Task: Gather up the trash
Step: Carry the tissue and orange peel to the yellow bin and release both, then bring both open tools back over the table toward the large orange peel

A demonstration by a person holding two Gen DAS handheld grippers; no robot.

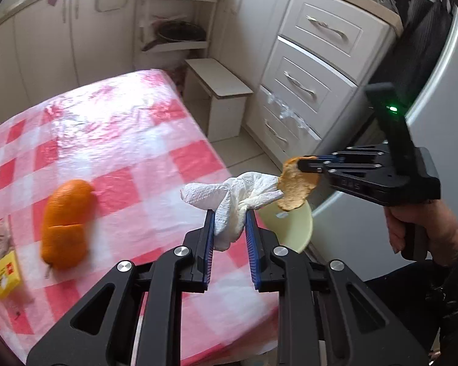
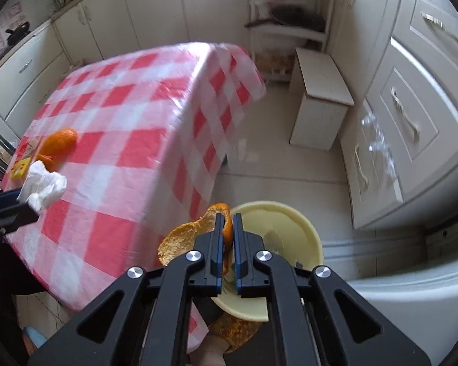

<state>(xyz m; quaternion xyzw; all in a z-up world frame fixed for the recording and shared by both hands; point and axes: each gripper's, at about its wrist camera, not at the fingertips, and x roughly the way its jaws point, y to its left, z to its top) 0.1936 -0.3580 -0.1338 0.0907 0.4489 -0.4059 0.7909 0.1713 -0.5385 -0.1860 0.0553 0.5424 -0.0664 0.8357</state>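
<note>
The left gripper (image 1: 230,213) clamps a crumpled white paper towel (image 1: 238,198) between its 2 blue pads; the towel bulges out above the fingertips and trails toward 2 o'clock in the left wrist view. The right gripper (image 2: 228,218) is pressed together on a piece of orange peel (image 2: 186,238), whose pale inner side fans out toward 9 o'clock of the fingers in the right wrist view. In the left wrist view the same peel (image 1: 296,187) hangs from the right gripper (image 1: 302,164) at about 3 o'clock, just beside the tip of the towel, and a hand (image 1: 418,231) grips the handle.

Both pieces are held over the corner of a table covered with a red and white checked cloth (image 1: 122,152). A pale yellow bin (image 2: 290,228) stands on the floor just off that corner, directly under the right gripper; in the left wrist view its rim (image 1: 293,228) shows at 3 o'clock of the left fingertips.

On the cloth, at 9 o'clock in the left wrist view, lies a larger orange peel (image 1: 67,222), blurred, with a yellow and red packet (image 1: 3,262) beside it at the frame edge. In the right wrist view the towel (image 2: 44,187) and the left gripper (image 2: 7,210) appear at 9 o'clock, near that peel (image 2: 58,145).

A small white stool (image 1: 219,94) stands on the floor beyond the table, near a chest of white drawers (image 1: 308,82).
</note>
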